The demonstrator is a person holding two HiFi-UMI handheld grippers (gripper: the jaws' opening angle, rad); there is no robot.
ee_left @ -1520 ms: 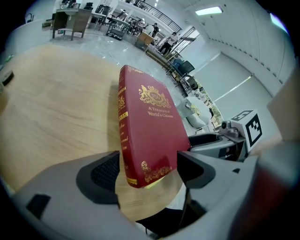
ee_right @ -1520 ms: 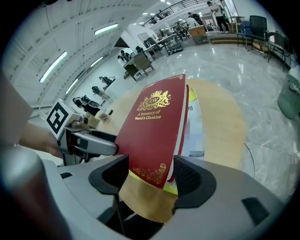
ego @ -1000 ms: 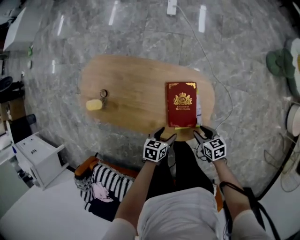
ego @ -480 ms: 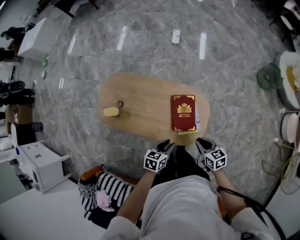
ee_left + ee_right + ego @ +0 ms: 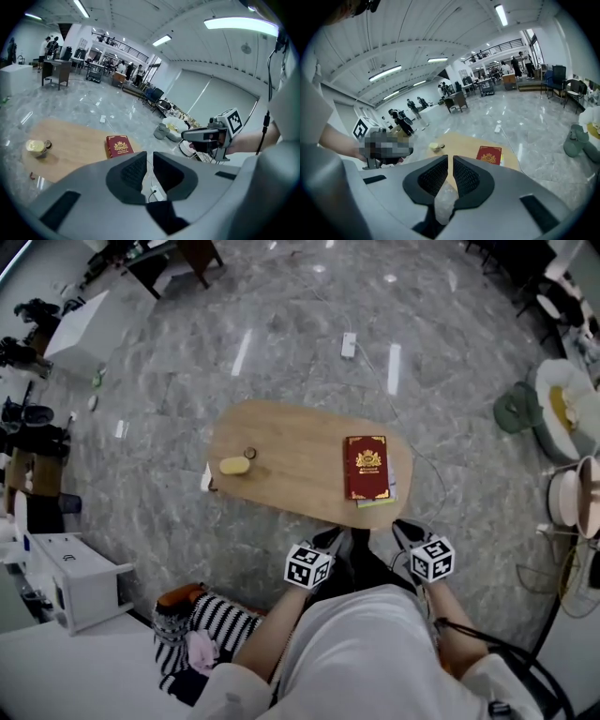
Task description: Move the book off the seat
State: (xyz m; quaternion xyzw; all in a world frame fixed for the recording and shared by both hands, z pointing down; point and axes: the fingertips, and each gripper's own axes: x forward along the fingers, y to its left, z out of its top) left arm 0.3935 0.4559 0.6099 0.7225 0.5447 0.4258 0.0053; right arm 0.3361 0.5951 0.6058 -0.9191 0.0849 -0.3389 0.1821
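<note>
The dark red hardback book with a gold crest [image 5: 367, 467] was seen lying flat at the right end of the oval light-wood table [image 5: 281, 460]. It was stacked on a thin pale-green item [image 5: 391, 495] that jutted out beside it, close to the table's near edge. The left gripper [image 5: 330, 538] was held nearer, apart from the table, its jaws just brought almost together with nothing between them. The right gripper [image 5: 406, 529] was likewise pressed closed and empty. The book was judged already clear of the orange seat [image 5: 174, 594] at the near left. If the table were knocked, the book could be slid off its loose underlay and over that edge.
</note>
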